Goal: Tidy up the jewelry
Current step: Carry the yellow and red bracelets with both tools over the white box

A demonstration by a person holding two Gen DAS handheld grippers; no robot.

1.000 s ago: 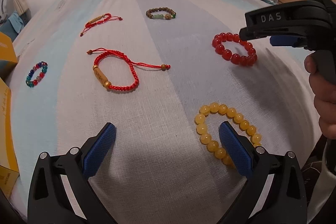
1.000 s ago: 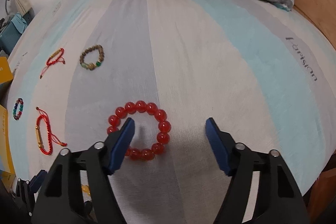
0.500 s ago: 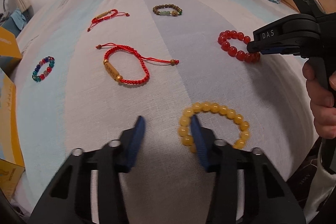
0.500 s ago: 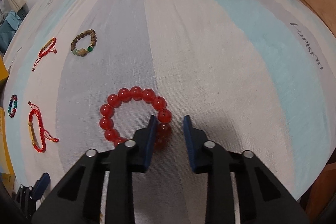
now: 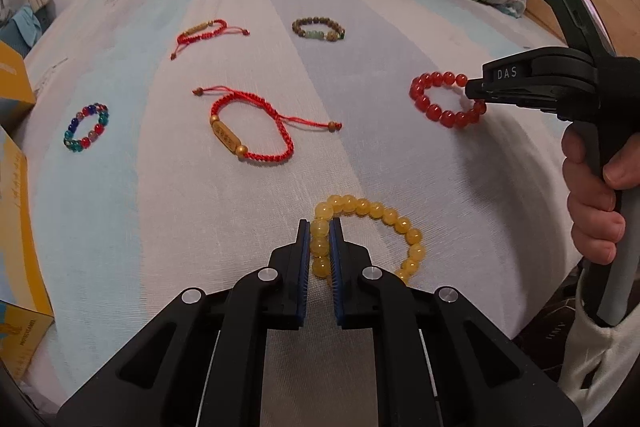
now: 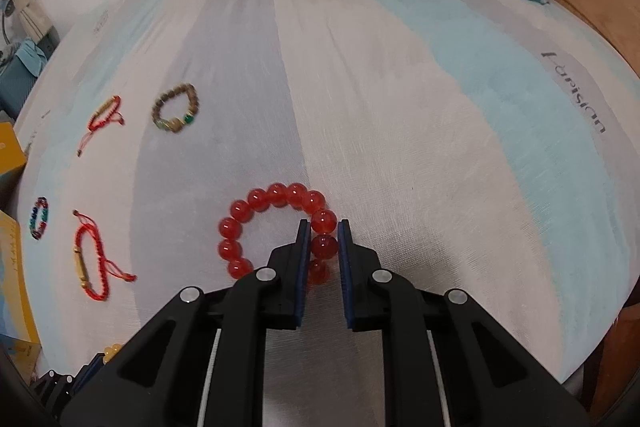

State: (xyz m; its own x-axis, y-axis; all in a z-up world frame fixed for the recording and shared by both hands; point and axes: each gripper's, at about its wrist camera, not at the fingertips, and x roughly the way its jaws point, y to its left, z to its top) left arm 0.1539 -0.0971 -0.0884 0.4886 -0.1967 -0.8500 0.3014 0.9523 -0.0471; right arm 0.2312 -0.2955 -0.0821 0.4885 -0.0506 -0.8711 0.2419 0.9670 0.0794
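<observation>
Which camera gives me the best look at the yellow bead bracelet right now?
The left wrist view: the yellow bead bracelet lies right ahead, nearly the whole loop visible, with the left gripper jaws closed on its left side. The right wrist view shows only a couple of its beads at the lower left edge.

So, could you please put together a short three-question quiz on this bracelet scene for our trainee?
1. True or false: the left hand-held gripper is closed on the yellow bead bracelet.
2. Which bracelet does the right hand-held gripper grip? A) red bead bracelet B) multicolour bead bracelet C) brown bead bracelet
3. Fill in: counting both red cord bracelets, ___ bracelets lie on the striped bedsheet in the left wrist view.

Key: 1 true; 2 A; 3 six.
</observation>
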